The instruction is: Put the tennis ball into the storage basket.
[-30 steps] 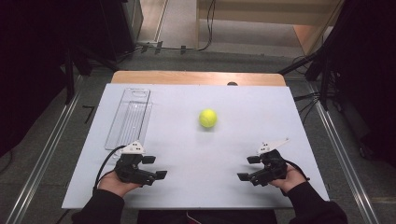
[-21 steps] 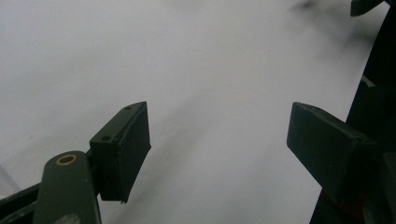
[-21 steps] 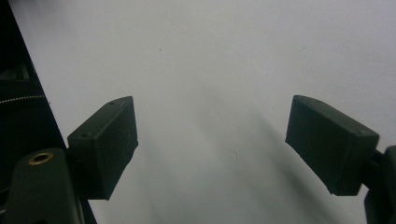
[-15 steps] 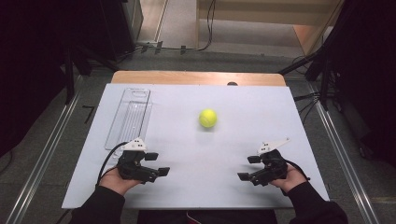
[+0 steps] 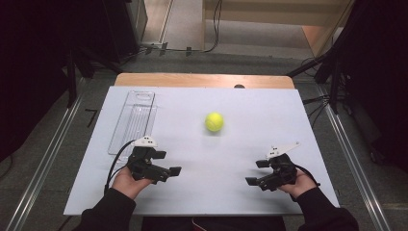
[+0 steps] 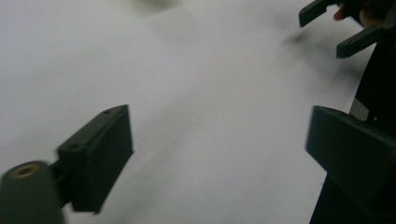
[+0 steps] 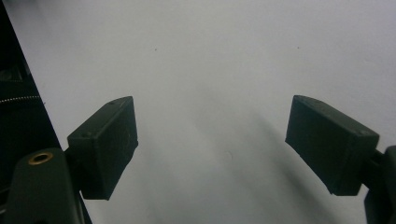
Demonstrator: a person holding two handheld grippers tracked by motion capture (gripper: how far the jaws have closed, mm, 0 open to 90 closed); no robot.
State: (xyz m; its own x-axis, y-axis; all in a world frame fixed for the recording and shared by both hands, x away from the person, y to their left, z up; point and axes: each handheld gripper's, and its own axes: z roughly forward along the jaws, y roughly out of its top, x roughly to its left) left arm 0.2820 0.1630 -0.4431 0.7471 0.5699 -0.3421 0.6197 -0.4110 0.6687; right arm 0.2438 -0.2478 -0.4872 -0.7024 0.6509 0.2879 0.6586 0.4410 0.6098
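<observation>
Ahead of my two grippers, abt midway between them & well apart from both: 1 ball [image 5: 214,121], yellow-green, resting on the white board [image 5: 240,110].

Item 1 – left gripper [image 5: 168,163]: in my left hand [image 5: 126,180], low over the near-left part of the board. Jaws spread wide, nothing between them, tips aimed inward toward my right gripper. Grey plate on top, black cable looping off its outer side. In the left gripper view [image 6: 219,140] the jaws stand far apart w/ bare white board between them; picture is motion-blurred. Pale yellowish smear at top edge of that view, prob. the ball, can't tell for sure.

Item 2 – right gripper [image 5: 255,172]: in my right hand [image 5: 296,182], near-right part of the board. Jaws released, wide gap, empty, tips aimed inward toward my left gripper. Grey plate tilted up on top. Right gripper view [image 7: 210,140]: both jaws well apart, plain white board between. Also seen far off in the left gripper view, upper right corner [image 6: 336,28], jaws parted.

Item 3 – tray [image 5: 133,120]: clear plastic, long & narrow, lying flat ahead of my left gripper, just beyond it, on the ball's left. Ball sits outside it, well apart.

Item 4 – table [image 5: 202,80]: wood edge showing past the board's far side.
</observation>
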